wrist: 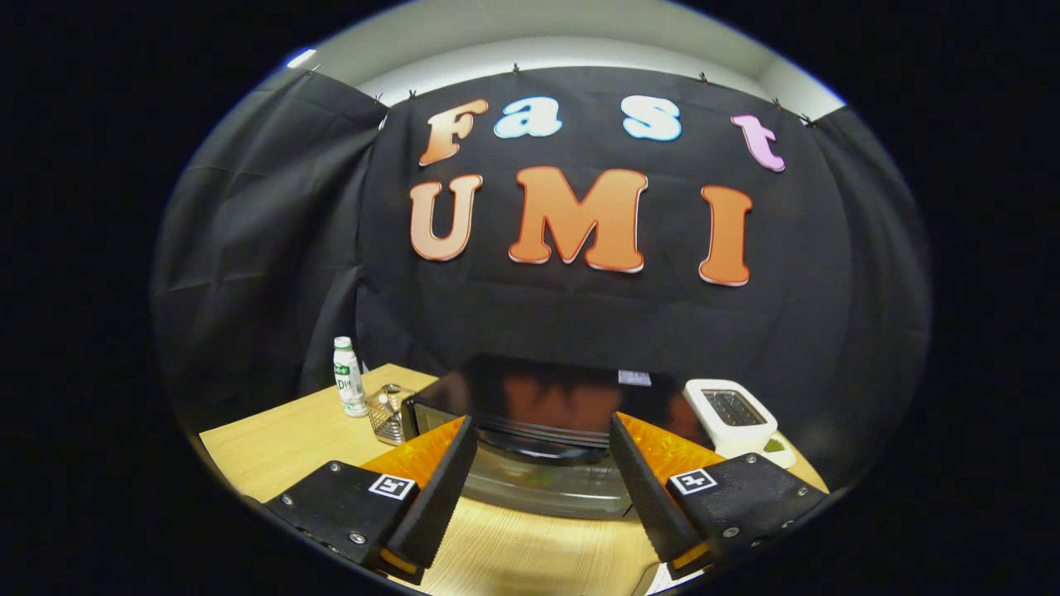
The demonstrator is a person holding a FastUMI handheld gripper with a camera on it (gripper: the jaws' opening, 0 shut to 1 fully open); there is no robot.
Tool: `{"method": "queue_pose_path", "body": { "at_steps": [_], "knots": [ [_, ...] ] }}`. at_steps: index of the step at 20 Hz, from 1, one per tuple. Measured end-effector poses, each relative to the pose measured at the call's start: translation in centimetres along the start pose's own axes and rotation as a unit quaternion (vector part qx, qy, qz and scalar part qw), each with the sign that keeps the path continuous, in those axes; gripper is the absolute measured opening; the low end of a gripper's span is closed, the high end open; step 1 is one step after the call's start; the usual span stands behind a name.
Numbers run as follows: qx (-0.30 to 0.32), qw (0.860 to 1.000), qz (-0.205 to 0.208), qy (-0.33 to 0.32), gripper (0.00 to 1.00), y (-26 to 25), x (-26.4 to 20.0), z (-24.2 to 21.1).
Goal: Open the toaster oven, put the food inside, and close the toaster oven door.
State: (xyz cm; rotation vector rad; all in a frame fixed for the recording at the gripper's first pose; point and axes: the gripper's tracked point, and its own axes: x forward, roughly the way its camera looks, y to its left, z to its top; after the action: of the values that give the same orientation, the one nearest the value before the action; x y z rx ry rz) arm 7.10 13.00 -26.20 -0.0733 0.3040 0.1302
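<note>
1. The oven point(542, 414) sits on the desk point(273, 447) straight ahead of the tool point(542, 488), its long axis crosswise to the fingers.
2. The tool's fingers are apart, holding nothing.
3. The oven door looks shut; what is inside is unclear.
4. Left of the oven: a bottle point(349, 377). Right: a toaster point(730, 414).

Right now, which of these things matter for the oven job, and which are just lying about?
For the job:
oven, door shut, just ahead of the fingers
tool, open, holding nothing

Lying about:
bottle
metal rack beside the bottle
white toaster
table
</note>
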Motion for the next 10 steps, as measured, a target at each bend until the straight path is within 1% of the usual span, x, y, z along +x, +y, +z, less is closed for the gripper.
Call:
{"method": "queue_pose_path", "body": {
  "at_steps": [3, 7, 10],
  "knots": [
    [-0.004, 0.999, -0.008, -0.054, 0.97, -1.0, -2.7, 5.0],
    [-0.016, 0.994, -0.027, -0.109, 0.99, -3.4, -6.4, 10.9],
    [-0.025, 0.989, -0.045, -0.139, 0.99, -5.4, -8.8, 14.0]
  ]
}}
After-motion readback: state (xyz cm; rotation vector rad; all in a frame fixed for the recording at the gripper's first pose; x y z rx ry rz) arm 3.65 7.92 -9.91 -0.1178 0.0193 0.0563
